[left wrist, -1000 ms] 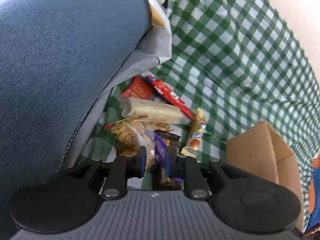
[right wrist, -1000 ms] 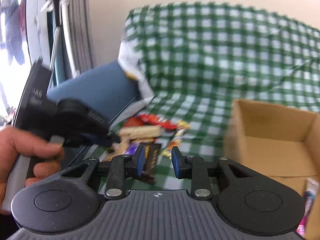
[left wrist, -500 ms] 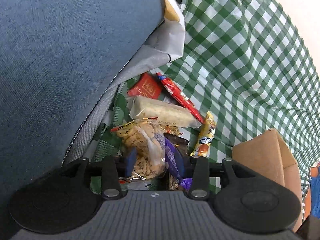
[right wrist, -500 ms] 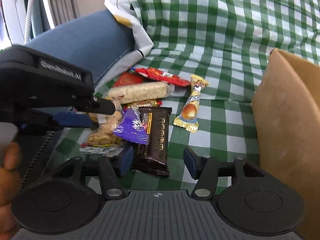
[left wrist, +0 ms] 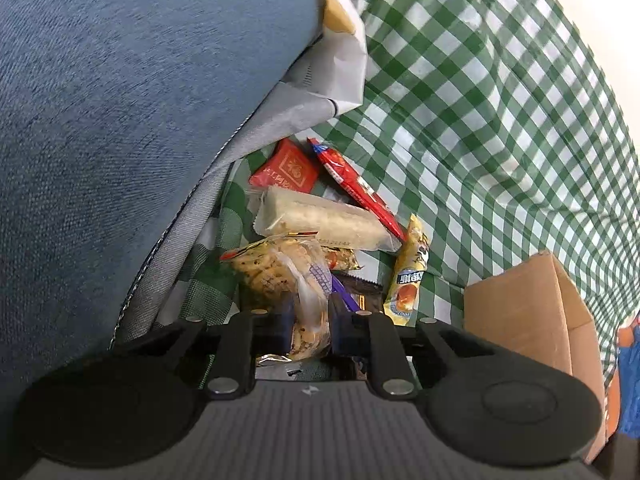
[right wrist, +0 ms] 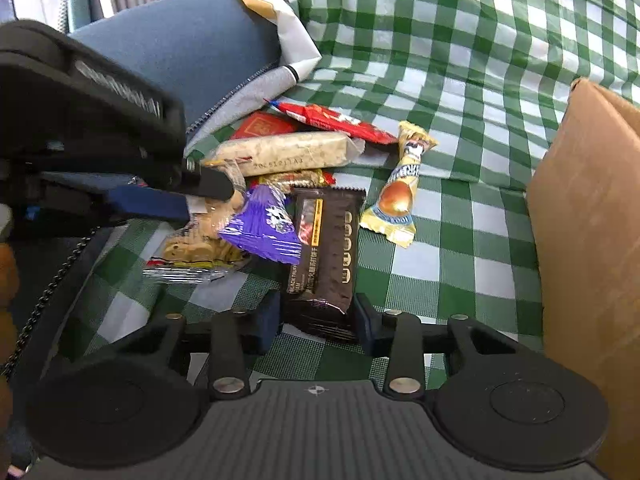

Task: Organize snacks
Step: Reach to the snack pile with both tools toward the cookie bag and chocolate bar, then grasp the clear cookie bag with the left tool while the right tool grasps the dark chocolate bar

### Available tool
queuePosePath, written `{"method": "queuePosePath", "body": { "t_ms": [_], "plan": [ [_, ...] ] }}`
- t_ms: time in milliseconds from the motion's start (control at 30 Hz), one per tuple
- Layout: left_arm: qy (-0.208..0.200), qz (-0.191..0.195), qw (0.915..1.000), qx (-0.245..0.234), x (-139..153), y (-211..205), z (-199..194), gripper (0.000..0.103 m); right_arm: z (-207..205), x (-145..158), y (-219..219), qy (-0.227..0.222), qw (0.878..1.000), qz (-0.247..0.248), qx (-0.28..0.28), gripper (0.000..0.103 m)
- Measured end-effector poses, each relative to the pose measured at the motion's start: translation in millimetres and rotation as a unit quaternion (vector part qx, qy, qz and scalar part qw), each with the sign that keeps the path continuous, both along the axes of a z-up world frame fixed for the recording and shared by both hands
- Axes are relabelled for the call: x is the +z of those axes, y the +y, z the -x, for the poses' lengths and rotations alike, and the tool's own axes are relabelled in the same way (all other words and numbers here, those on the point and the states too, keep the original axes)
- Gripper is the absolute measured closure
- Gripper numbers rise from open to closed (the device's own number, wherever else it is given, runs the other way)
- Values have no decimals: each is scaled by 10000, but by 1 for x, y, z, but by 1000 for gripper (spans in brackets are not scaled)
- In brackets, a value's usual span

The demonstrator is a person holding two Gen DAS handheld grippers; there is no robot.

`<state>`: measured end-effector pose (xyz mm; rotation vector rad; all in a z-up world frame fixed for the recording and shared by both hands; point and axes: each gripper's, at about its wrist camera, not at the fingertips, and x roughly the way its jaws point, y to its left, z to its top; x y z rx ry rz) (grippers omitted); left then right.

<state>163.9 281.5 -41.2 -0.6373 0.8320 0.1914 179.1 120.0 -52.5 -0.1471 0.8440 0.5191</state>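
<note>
My left gripper point(left wrist: 310, 326) is closing on the clear cracker bag point(left wrist: 280, 272), pads pinching it. Only my right camera shows the right gripper point(right wrist: 316, 320) closing around the brown bar point(right wrist: 326, 256), pads at its edges, and the purple pack point(right wrist: 264, 226) beside it on the checked cloth point(right wrist: 460, 80), box point(right wrist: 592, 220) at right.
</note>
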Motion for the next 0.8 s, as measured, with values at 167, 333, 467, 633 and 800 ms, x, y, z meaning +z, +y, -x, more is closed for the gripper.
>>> {"method": "queuePosePath", "body": {
  "t_ms": [167,333,467,633,800],
  "plan": [
    [-113,-268,9992,-283,7,-9,2,90,16,15,-12,-84,9998,150,73,62],
    [-301,-152,9975,-625,16,-14,10,90,38,34,-36,9,9999,106,-34,62],
    [-424,73,9937,-1036,22,-21,18,94,65,39,-56,-40,9999,106,0,62],
    [-331,738,9857,-1475,22,-27,25,96,91,31,-77,94,9999,59,-103,62],
    [332,853,9846,-1487,7,-30,26,96,110,24,-80,-30,9999,115,23,62]
  ]
}}
